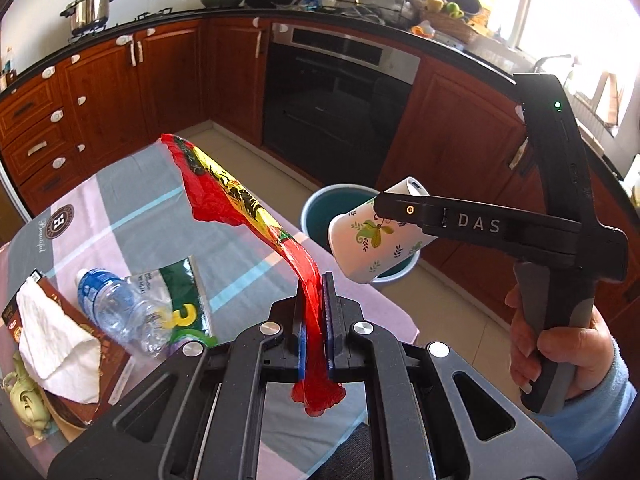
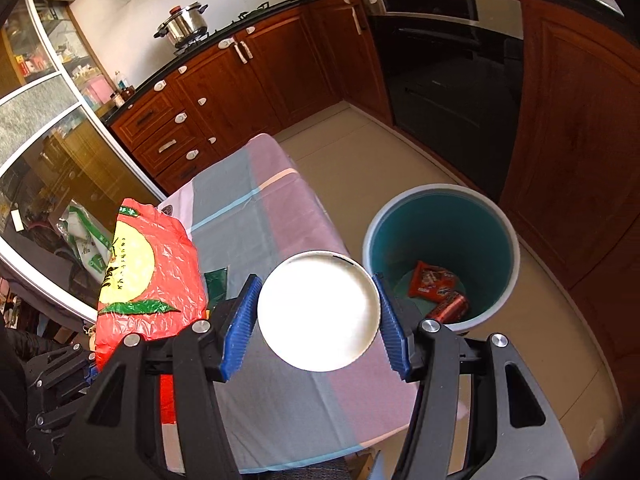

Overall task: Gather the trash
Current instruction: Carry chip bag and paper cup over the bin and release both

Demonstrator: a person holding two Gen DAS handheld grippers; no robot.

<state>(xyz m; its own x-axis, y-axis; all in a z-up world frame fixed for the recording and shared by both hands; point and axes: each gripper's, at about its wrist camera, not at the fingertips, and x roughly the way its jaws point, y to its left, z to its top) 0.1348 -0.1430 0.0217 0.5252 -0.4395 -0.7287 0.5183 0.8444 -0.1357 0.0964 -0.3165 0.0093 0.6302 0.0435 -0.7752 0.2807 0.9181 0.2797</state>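
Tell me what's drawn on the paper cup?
Green leaves and yellow-green shapes on white on the paper cup, clearest in the left wrist view.

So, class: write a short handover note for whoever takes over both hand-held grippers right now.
Left hand-held gripper: shut on the red plastic bag, held above the table.
Right hand-held gripper: shut on the paper cup, near the bin.
Done: a red wrapper and a can already lie in the bin.
Left: drop cup and bag, then collect the plastic bottle, green packet, tissue and brown box.
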